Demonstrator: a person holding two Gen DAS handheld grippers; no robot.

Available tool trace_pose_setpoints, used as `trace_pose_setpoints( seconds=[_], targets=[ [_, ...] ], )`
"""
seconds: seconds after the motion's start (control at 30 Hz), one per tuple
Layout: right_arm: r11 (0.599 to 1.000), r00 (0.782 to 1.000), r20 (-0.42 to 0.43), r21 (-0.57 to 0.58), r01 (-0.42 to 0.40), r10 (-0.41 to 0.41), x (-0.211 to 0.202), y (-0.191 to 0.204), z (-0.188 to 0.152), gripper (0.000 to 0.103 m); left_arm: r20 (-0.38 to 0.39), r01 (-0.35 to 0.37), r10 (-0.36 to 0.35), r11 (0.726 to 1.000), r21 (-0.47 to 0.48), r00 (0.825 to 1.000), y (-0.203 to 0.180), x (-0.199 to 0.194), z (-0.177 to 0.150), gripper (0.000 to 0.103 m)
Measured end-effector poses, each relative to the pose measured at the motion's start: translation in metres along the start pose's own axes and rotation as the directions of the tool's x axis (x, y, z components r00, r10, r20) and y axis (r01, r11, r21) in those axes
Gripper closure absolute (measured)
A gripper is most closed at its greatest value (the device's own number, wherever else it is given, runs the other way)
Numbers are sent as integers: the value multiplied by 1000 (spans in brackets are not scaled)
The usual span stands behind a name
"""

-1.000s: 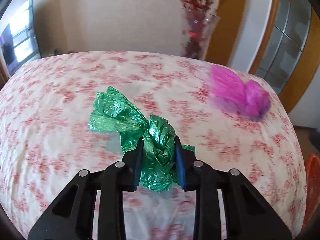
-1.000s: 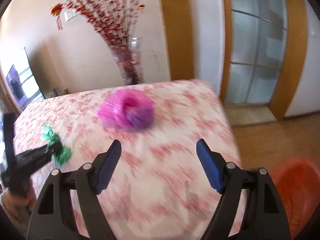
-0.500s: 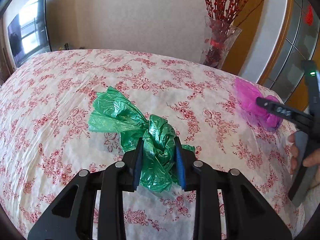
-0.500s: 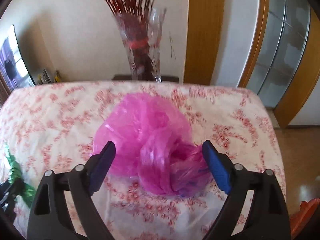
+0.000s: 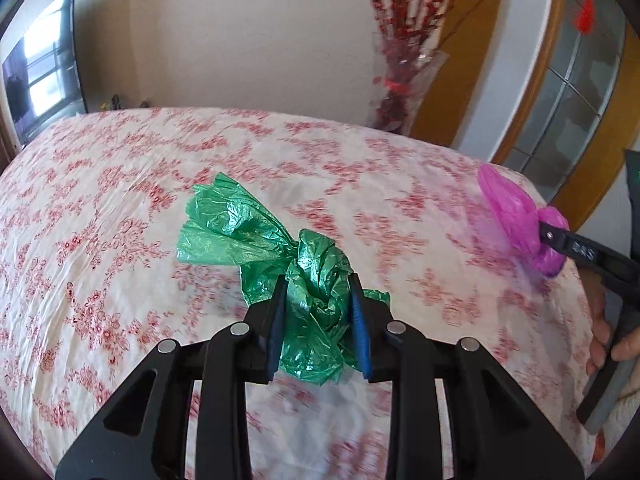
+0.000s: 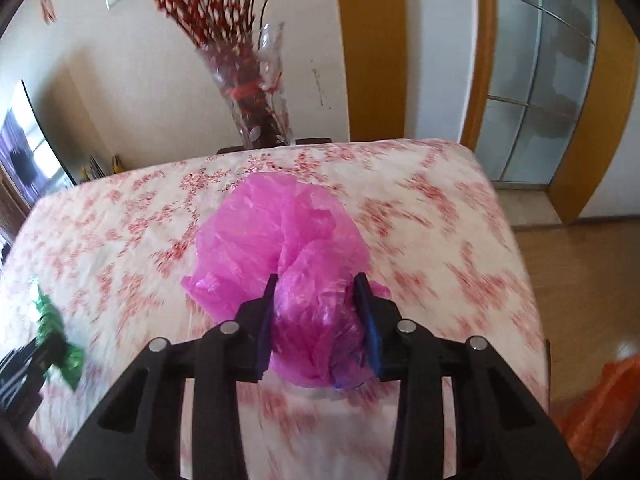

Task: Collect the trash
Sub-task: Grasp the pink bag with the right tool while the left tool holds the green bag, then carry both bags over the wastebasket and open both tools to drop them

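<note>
My left gripper (image 5: 318, 284) is shut on a crumpled green plastic bag (image 5: 256, 236) and holds it over the floral tablecloth (image 5: 100, 184). My right gripper (image 6: 318, 282) is shut on a crumpled pink plastic bag (image 6: 280, 232), held just above the cloth. In the left wrist view the pink bag (image 5: 516, 216) shows at the far right, pinched by the right gripper. In the right wrist view the green bag (image 6: 52, 328) shows at the lower left.
A glass vase (image 6: 256, 96) with red branches stands behind the table's far edge. An orange bin (image 6: 596, 408) sits on the wooden floor at the lower right. A glass door (image 6: 532, 80) is on the right. A television (image 5: 40, 76) hangs at the left.
My right gripper moved in over the pink bag and closed on it. My left gripper still holds the green bag and has shifted slightly.
</note>
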State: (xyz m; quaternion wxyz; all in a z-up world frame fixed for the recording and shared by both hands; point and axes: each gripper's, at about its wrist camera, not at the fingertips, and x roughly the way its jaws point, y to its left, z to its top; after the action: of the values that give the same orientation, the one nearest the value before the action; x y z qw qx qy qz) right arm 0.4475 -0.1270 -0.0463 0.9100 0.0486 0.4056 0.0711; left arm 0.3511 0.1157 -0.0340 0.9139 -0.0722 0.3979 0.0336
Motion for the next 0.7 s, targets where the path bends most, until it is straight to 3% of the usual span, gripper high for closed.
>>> trace_pose_setpoints(
  seconds=[0.37,0.7],
  targets=[
    [998,996,93,59,2,-8,-122,-55,-72,66,18,116,-118,989,86,993,-71,-51,-15,74],
    [980,971,222,196,46,-90,-223,-122,-127,66,10,231,-238,951,207,971,-149,-94,-42,74]
  ],
)
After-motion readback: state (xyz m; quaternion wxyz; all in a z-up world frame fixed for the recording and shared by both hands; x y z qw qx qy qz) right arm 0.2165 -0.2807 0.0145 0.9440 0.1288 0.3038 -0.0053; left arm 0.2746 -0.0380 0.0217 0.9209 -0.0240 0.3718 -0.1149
